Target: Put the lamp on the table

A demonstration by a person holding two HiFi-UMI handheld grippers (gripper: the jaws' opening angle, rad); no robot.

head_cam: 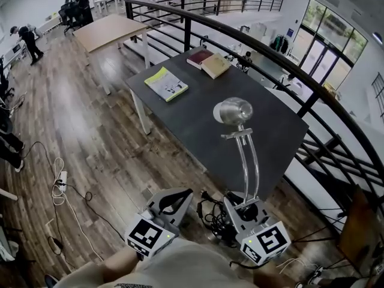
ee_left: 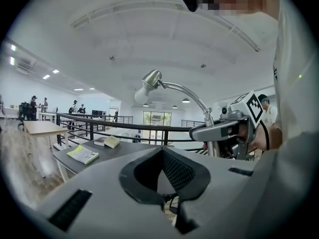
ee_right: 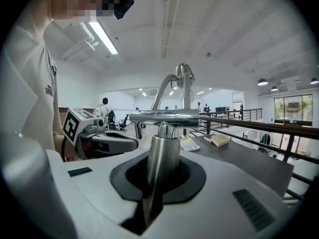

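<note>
A silver desk lamp (head_cam: 247,161) with a curved stem and a round head stands upright in my right gripper (head_cam: 245,207), which is shut on the lower stem. The lamp hangs over the floor, just in front of the near edge of the dark table (head_cam: 198,122). In the right gripper view the lamp stem (ee_right: 162,161) rises from between the jaws of my right gripper (ee_right: 150,203). My left gripper (head_cam: 179,198) is beside it on the left, shut and holding nothing. In the left gripper view the lamp (ee_left: 150,79) and the right gripper (ee_left: 224,131) show to the right.
A yellow booklet (head_cam: 166,83), a red book (head_cam: 199,57) and a tan book (head_cam: 215,65) lie on the far half of the table. A black railing (head_cam: 240,39) runs behind it. Tangled cables (head_cam: 215,219) lie on the floor below the grippers. A wooden table (head_cam: 111,32) stands further back.
</note>
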